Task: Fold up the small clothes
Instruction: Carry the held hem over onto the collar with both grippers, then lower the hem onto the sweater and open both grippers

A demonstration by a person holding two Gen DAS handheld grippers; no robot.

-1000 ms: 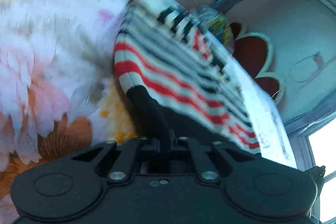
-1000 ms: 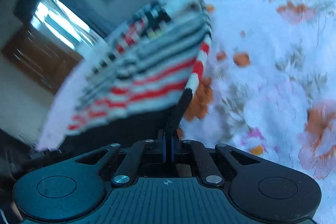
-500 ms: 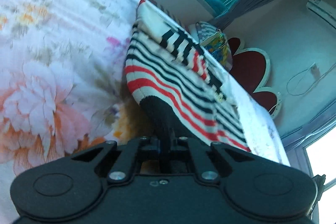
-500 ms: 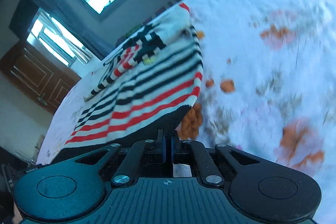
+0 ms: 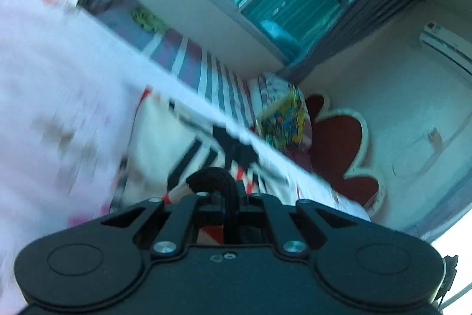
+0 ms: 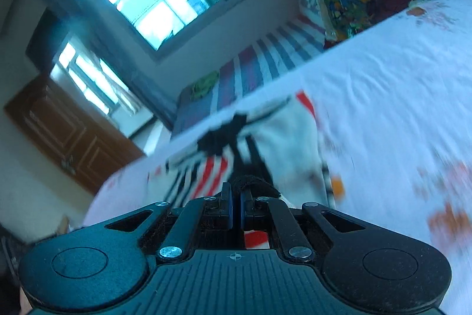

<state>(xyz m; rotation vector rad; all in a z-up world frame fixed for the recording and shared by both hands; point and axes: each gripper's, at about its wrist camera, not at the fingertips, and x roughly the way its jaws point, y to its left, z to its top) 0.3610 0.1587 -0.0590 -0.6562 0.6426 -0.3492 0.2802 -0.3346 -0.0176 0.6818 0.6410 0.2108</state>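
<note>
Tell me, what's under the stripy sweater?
Under the stripy sweater lies the flowery bedsheet. The sweater hides whatever else might be beneath.

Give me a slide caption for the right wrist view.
Right gripper pinches striped sweater's black hem above floral bedsheet.

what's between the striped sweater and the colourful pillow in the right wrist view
In the right wrist view, only floral bedsheet lies between the striped sweater and the colourful pillow; that stretch is otherwise bare.

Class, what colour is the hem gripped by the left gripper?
Black hem, clearest in the left wrist view.
</note>
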